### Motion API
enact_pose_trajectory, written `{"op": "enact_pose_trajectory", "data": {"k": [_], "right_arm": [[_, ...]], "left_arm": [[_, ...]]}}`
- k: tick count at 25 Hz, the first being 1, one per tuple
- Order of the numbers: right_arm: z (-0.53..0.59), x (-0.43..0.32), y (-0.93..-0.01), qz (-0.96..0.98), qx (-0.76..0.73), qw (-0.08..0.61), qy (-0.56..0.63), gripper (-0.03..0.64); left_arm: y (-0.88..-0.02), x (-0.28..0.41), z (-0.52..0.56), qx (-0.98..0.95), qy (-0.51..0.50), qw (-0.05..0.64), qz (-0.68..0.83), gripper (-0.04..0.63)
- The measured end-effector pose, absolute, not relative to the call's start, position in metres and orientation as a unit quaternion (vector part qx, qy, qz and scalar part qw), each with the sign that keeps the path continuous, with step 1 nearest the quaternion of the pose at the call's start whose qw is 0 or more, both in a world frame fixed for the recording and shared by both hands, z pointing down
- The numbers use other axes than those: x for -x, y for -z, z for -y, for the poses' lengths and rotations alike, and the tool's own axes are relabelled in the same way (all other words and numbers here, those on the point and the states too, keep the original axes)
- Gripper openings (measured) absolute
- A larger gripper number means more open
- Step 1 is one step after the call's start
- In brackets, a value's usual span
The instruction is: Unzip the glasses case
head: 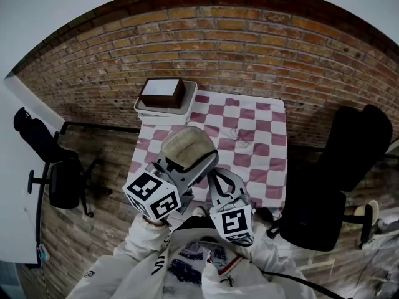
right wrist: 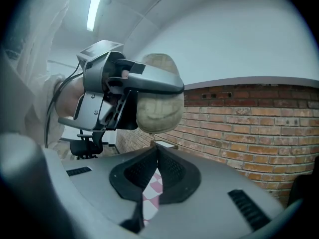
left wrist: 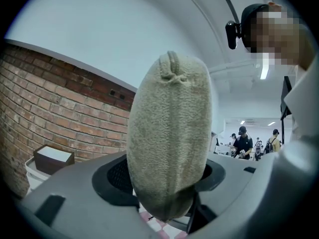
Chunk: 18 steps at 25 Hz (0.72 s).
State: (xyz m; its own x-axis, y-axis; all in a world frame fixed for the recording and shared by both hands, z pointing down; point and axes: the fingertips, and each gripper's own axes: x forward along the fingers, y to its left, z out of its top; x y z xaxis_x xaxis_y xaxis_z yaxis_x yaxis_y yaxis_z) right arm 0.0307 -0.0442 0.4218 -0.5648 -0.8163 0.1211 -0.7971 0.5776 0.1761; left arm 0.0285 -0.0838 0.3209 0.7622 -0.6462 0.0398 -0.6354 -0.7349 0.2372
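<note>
Above the near edge of the checked table, the beige, fuzzy glasses case is held off the table, clamped across its lower part by the left gripper, whose jaws stand spread to the case's width and press on both its sides. The right gripper is also above the table's near edge, just beside the case, with its jaws brought together at the tips right under the case's rounded end; it may be pinching a zip pull there, but none can be made out. At the table's far left corner sits a white tray with a brown box in it.
</note>
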Motion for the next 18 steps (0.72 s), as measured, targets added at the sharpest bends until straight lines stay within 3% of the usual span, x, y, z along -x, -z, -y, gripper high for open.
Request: {"op": "enact_pose_trajectory", "data": {"k": [18], "right_arm": [[0.047, -0.028, -0.431, 0.855, -0.49, 0.147, 0.088, 0.015]], "left_arm": [[-0.341, -0.016, 0.082, -0.93, 0.019, 0.148, 0.335, 0.288]]}}
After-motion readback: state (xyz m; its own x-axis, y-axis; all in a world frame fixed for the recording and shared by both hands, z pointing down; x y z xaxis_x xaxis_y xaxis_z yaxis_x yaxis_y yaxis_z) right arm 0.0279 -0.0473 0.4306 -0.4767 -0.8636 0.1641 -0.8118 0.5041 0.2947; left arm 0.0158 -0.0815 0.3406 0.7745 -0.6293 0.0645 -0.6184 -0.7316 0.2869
